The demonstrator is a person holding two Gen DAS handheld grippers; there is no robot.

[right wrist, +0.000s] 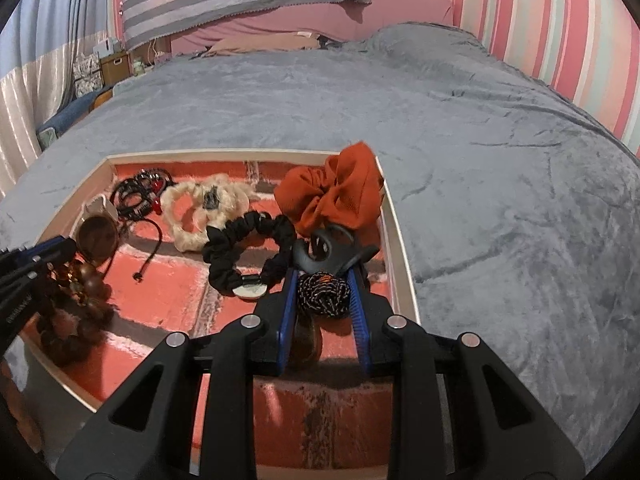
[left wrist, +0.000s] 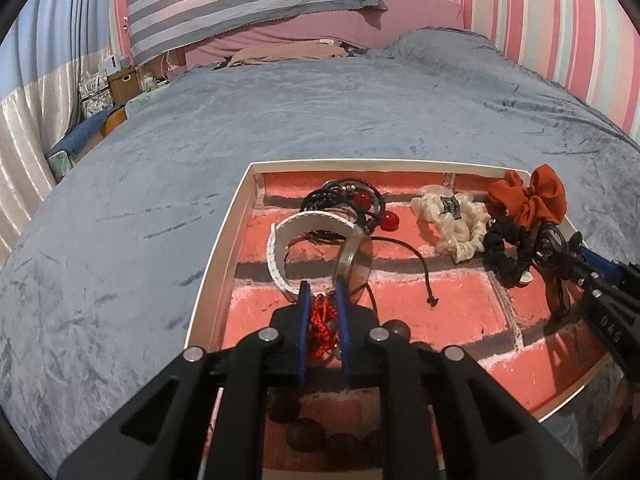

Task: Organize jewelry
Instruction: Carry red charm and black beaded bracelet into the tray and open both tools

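A grey plush bed (left wrist: 320,112) fills most of both views, with a striped pillow (left wrist: 248,0) at its head against a pink striped wall (left wrist: 560,32). On the blanket sits a shallow white-walled tray (left wrist: 218,248) whose floor is printed like red brick, and all the jewelry and hair pieces lie inside it. At the tray's far right corner is a rust-orange scrunchie (right wrist: 336,196), partly resting on the rim; just beside it toward the middle lies a cream scrunchie (right wrist: 196,216), and a black scrunchie (right wrist: 240,248) curls in front of both, touching the orange one. A white bracelet band (left wrist: 288,248) lies on its side near the left wall, with a tangle of black cords and red beads (left wrist: 352,200) behind it, and a string of large brown wooden beads (right wrist: 80,304) sits at the near left. The left claw (left wrist: 322,300) is nearly together, pinching a red knotted cord (left wrist: 320,324) between its blue fingers, its tips touching a round bronze disc (left wrist: 354,260) standing on edge. The right claw (right wrist: 324,280) is narrowly apart around a black-and-orange braided ball (right wrist: 324,294), though I cannot tell whether it grips it; a black hair claw clip (right wrist: 324,250) lies against the fingertips.
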